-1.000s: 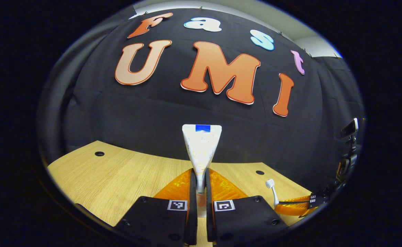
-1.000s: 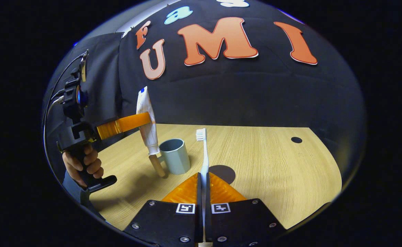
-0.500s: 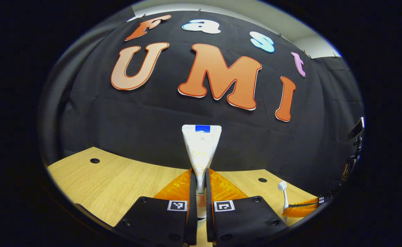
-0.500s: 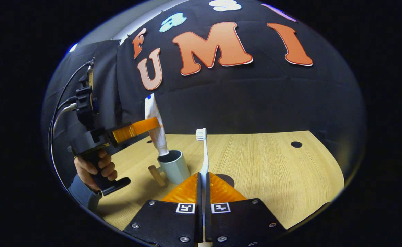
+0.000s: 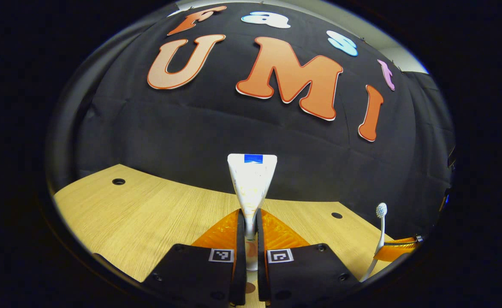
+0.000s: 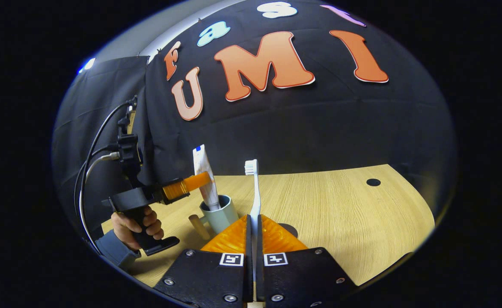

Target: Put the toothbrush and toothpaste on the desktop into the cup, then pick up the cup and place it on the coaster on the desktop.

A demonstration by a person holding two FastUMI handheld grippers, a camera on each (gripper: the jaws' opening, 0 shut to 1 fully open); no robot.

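My left gripper (image 5: 251, 222) is shut on a white toothpaste tube (image 5: 251, 184) that stands upright between its orange fingers. In the right gripper view the same tube (image 6: 205, 177) has its lower end inside the pale grey-green cup (image 6: 220, 216), with the left gripper (image 6: 201, 180) still clamped on it. The cup has a wooden handle (image 6: 198, 226) on its left. My right gripper (image 6: 254, 224) is shut on a white toothbrush (image 6: 255, 188), bristles up, just right of the cup. That toothbrush (image 5: 380, 233) also appears at the far right of the left gripper view. A dark round coaster (image 6: 291, 229) peeks out behind my right fingers.
The wooden desktop (image 6: 340, 214) stretches to the right, with a small dark hole (image 6: 373, 182) near its far edge. A hand (image 6: 137, 224) holds the left gripper's black handle at the left. Another desk hole (image 5: 118, 181) lies far left in the left gripper view.
The left gripper carried the toothpaste from beside the cup to over it and lowered its end into the cup. The right gripper with the toothbrush drew closer to the cup.
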